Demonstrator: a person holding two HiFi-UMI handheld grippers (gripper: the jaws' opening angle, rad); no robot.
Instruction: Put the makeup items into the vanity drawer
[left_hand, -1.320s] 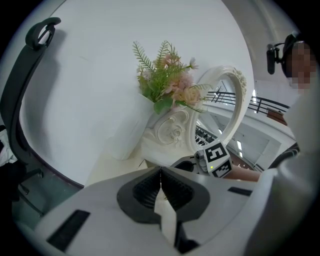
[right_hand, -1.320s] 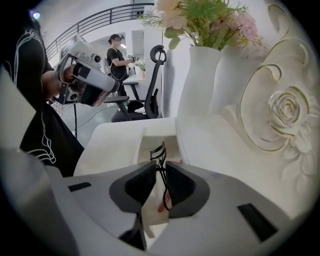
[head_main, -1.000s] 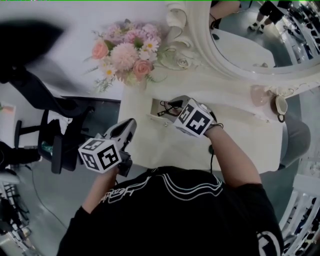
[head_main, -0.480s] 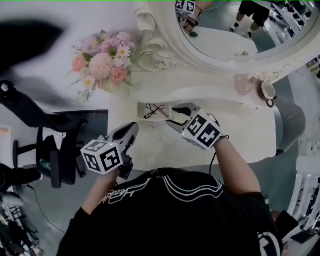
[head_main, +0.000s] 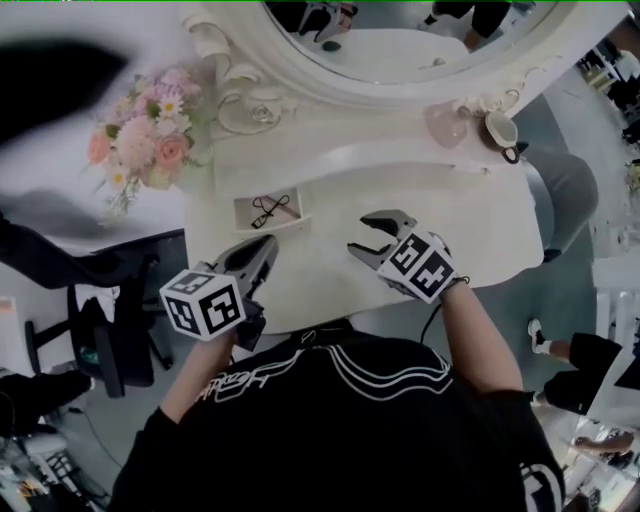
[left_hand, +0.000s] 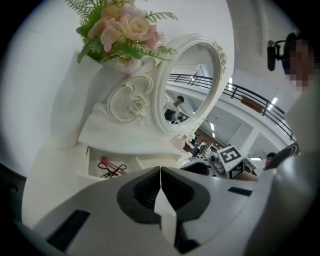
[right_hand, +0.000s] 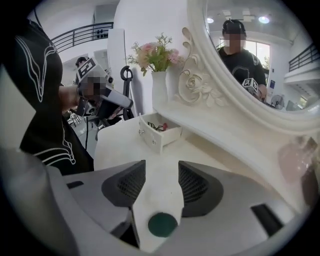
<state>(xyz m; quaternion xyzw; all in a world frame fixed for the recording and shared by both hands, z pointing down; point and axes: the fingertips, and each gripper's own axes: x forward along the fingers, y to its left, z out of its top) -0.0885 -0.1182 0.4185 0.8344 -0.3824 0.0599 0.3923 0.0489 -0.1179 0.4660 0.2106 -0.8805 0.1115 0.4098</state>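
drawer (head_main: 247, 217) left of centre, open, makeup items (head_main: 271, 208) inside. left gripper (head_main: 268, 245) closed, empty; right gripper (head_main: 362, 236) empty, jaws just been opening. likely next: push drawer front squarely, gently.

Pink and white flowers (head_main: 140, 140) stand left of the ornate white oval mirror (head_main: 400, 45), a pink translucent vessel (head_main: 447, 122) and a small white cup (head_main: 497, 128) sit side by side below its right end, and a black chair (head_main: 100, 330) stands far left.
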